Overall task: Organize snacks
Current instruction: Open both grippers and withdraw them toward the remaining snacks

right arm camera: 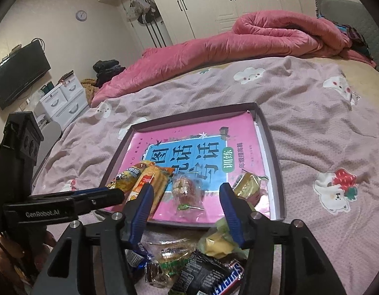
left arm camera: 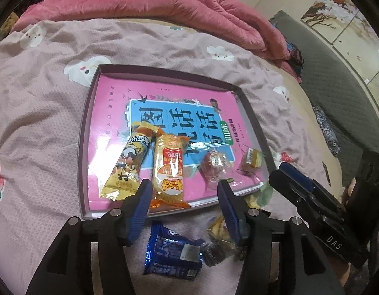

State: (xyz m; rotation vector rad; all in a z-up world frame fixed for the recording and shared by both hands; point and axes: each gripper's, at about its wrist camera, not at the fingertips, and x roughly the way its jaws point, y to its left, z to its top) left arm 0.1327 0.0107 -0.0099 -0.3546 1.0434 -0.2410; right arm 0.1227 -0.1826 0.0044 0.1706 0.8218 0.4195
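A shallow box [left arm camera: 83, 147] [right arm camera: 277, 162] with a pink book inside lies on the bed. In it are a yellow panda snack stick [left arm camera: 125, 164] [right arm camera: 126, 179], an orange sausage pack [left arm camera: 168, 169] [right arm camera: 152, 182], a clear-wrapped reddish sweet [left arm camera: 215, 164] [right arm camera: 187, 191] and a small yellow-green wrapped sweet [left arm camera: 250, 161] [right arm camera: 247, 184]. Loose snacks lie in front of the box: a blue packet [left arm camera: 173, 253], a Snickers bar [right arm camera: 223, 280], a yellow-green sweet [right arm camera: 217, 244]. My left gripper [left arm camera: 184, 189] [right arm camera: 110, 194] is open and empty over the box's near edge. My right gripper [right arm camera: 185, 191] [left arm camera: 285, 172] is open and empty.
A pink-grey blanket [right arm camera: 312, 127] with cloud prints covers the bed. A rolled pink quilt [right arm camera: 263, 36] lies at the back. A grey headboard [left arm camera: 336, 78] stands at the right. White drawers [right arm camera: 64, 98], a television [right arm camera: 17, 73] and wardrobes [right arm camera: 214, 0] line the walls.
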